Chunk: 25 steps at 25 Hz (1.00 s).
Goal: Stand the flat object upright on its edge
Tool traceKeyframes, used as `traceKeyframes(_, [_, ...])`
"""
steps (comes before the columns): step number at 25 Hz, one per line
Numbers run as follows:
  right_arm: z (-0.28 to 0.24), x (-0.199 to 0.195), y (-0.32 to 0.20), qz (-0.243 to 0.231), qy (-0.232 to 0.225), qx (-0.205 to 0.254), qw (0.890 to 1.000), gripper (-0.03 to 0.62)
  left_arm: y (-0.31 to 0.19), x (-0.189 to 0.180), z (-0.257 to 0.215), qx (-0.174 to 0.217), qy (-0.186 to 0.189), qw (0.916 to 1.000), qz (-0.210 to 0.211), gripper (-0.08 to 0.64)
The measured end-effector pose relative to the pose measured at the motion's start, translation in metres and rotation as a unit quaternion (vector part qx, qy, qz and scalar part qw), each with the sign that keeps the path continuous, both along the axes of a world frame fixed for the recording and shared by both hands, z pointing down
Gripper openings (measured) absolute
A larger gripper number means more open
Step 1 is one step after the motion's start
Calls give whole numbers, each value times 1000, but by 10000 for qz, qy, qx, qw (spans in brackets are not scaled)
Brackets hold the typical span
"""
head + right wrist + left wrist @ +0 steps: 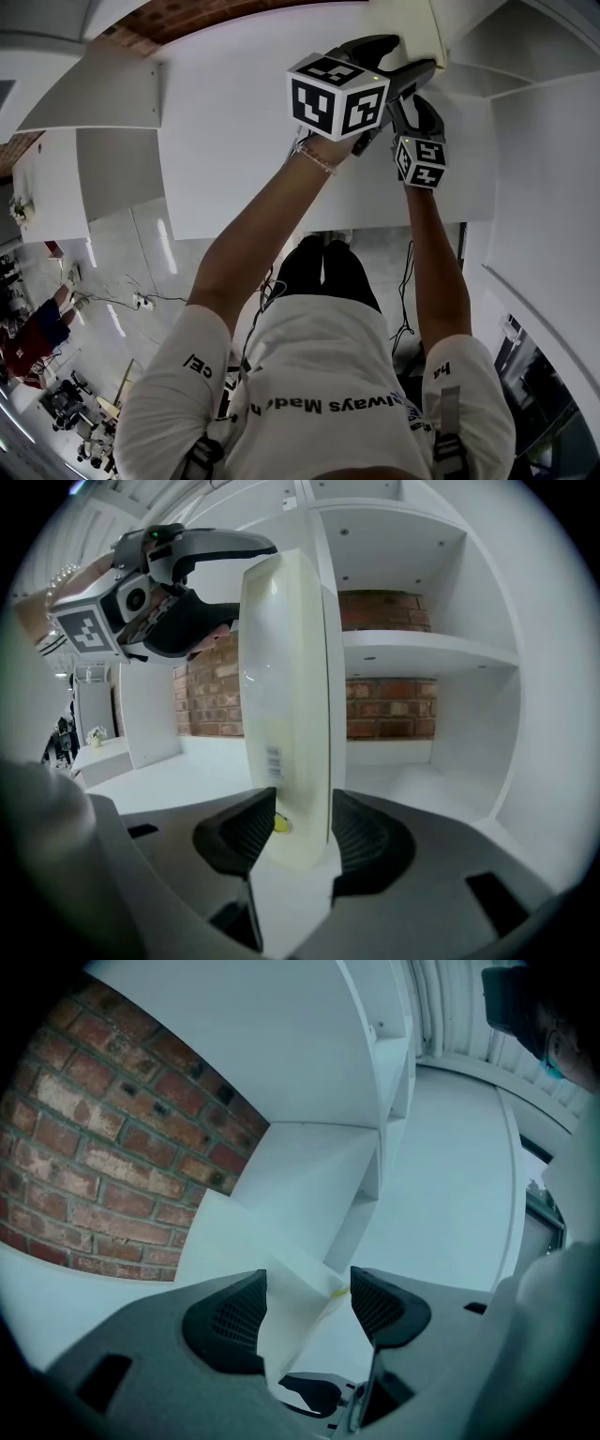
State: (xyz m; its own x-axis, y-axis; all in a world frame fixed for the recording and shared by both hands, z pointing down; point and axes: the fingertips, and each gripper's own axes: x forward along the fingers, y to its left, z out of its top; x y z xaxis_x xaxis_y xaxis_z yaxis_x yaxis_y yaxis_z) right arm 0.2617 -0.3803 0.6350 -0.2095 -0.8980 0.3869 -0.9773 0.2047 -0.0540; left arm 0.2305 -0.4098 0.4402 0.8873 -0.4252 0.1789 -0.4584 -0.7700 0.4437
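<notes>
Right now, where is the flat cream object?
Centre of the right gripper view: the flat cream object is upright beside the white shelf divider, right gripper below, left gripper on top.

We find bright, even indoor light across the white shelving (422,649), with soft shadows beneath its boards and a faint sheen on the cream flat object (286,696). Our left gripper view runs dimmer and bluish. Every view bows at its edges, both gripper views darken at the corners, and the brick wall (103,1166) looks sharp.
</notes>
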Motion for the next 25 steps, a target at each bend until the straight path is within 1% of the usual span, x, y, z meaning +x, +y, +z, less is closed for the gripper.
traceKeyframes(6, [-1, 3, -23, 159, 113, -17, 9998, 189, -22, 4, -2, 15, -32, 10000, 34, 284])
traceKeyframes(9, [-3, 5, -24, 175, 155, -7, 9997, 189, -24, 10, -3, 3, -47, 9999, 108, 284])
traceKeyframes(13, [-3, 6, -21, 188, 136, -9, 9997, 189, -22, 7, -4, 60, -71, 9999, 100, 284])
traceKeyframes(15, [-3, 5, -21, 157, 165, -36, 9997, 189, -21, 2, -4, 44, -40, 9999, 90, 284])
traceKeyframes(18, [-12, 3, -17, 99, 169, -6, 9998, 185, -17, -9, -1, -82, -2, 10000, 34, 284])
traceKeyframes(25, [-62, -2, 3, -169, 178, 241, 9994, 156, 9, -46, 0, -216, 103, 9995, -224, 284])
